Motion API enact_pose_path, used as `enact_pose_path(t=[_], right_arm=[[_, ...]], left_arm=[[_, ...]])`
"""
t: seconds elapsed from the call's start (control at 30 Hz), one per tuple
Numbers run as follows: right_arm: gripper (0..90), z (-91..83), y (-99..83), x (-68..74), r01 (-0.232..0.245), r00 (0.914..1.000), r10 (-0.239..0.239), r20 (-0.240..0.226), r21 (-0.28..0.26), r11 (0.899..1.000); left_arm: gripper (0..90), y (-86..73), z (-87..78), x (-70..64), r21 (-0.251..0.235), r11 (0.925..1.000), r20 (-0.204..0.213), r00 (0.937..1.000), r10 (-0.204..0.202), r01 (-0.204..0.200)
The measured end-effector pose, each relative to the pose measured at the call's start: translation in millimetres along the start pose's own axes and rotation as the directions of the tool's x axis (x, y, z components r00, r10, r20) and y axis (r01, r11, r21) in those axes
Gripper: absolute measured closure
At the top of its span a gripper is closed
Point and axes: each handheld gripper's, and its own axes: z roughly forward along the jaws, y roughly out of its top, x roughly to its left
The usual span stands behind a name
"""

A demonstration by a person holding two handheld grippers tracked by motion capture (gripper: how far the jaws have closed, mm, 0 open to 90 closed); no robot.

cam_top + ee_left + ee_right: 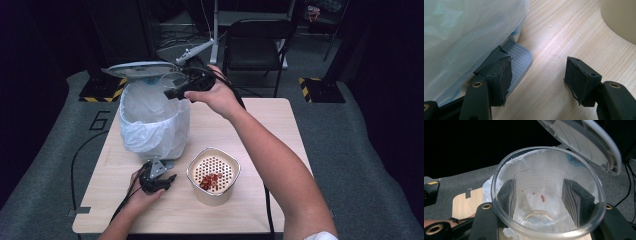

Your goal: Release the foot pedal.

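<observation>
My right tool (182,90) is up over the bin (155,127), clamped around a clear plastic cup (547,195). In the right gripper view both jaws press the cup's sides, and I can see a few red specks on its inner wall. The cup sits above the white liner bag (544,162), with the bin's lid (584,142) standing open beside it.

My left tool (536,77) is low on the bench (260,125), jaws spread wide with nothing between them. In the left gripper view one jaw sits on the grey ribbed pedal (520,61) at the bin's foot.

Just right of that hand stands the beige strainer pot (213,175), with red scraps (211,181) lying on its perforated insert. It is near the bin, not touching it.
</observation>
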Motion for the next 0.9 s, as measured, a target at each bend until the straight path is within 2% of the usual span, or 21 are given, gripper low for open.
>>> enact_pose_path(t=[0.17,0.27,0.37,0.67,0.8,0.9], right_arm=[[44.9,20.6,1.7,-0.2,-0.010,0.9999,0.010,-0.006,0.011,1.000],[44.5,35.5,1.6,0.2,-0.013,0.9999,0.012,0.010,0.038,0.999],[44.2,44.4,2.0,1.1,-0.020,0.9995,0.020,0.023,0.040,0.999],[40.2,66.7,-0.7,8.1,-0.087,0.9909,0.087,0.103,-0.007,0.996],[40.2,80.3,-2.4,16.2,-0.078,0.9886,0.082,0.126,-0.037,0.996],[39.9,89.8,-2.1,20.8,-0.081,0.9877,0.084,0.132,-0.027,0.996]], left_arm=[[38.4,0.0,0.0,0.1,-0.001,1.0000,0.000,1.0000,0.000,0.000],[38.4,-0.1,0.0,-0.1,-0.001,1.0000,-0.002,1.0000,-0.001,0.001],[38.4,0.0,0.0,0.2,0.000,1.0000,0.001,1.0000,0.002,-0.002],[38.4,0.2,-0.1,0.0,0.003,1.0000,0.000,1.0000,0.000,0.000],[38.4,0.1,0.1,0.0,0.000,1.0000,0.000,1.0000,0.000,0.000],[38.4,0.2,0.1,0.0,0.000,1.0000,-0.001,1.0000,0.001,-0.001]])
